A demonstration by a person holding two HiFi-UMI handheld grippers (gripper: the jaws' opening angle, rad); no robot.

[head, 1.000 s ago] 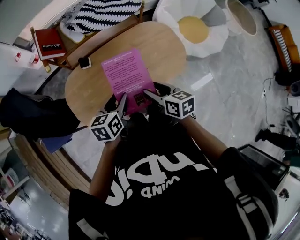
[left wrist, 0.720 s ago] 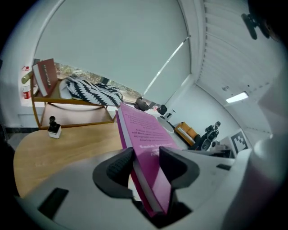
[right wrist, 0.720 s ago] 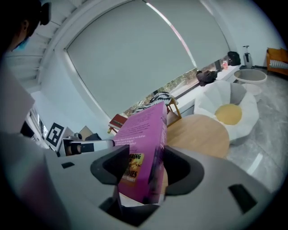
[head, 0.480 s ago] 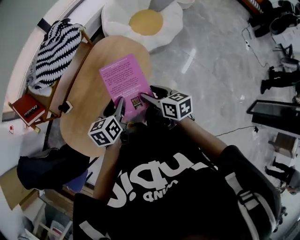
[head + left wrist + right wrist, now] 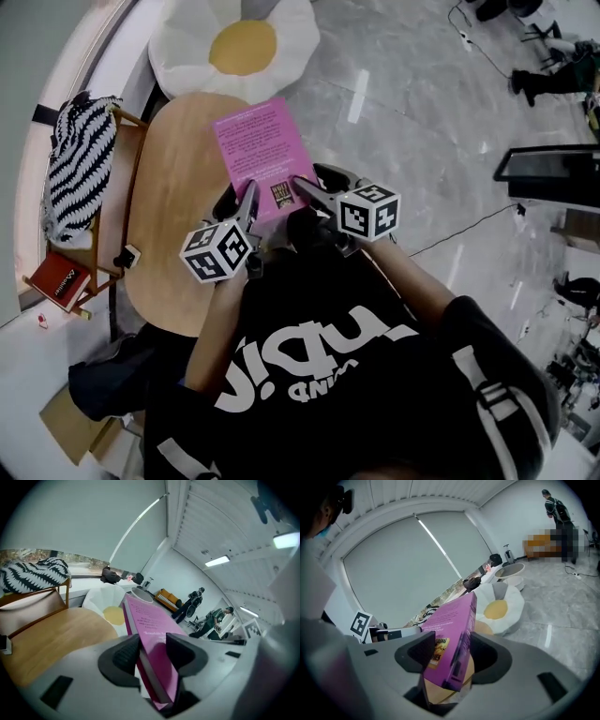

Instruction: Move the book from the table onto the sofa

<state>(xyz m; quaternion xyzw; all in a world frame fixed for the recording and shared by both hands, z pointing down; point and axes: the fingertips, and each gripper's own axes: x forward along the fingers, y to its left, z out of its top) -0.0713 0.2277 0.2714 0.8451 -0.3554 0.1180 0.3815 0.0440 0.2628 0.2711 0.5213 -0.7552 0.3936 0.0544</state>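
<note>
Head view: left claw [image 5: 240, 200] and right claw [image 5: 321, 185] each pinch the near edge of the pink book [image 5: 261, 150], one at its 7 o'clock corner, the other at its 5 o'clock corner. Book extends toward 12 o'clock over the wooden desk [image 5: 173, 216], apparently raised clear of it. Egg-shaped cushion [image 5: 234, 42] lies on the floor at the desk's 12 o'clock.
</note>
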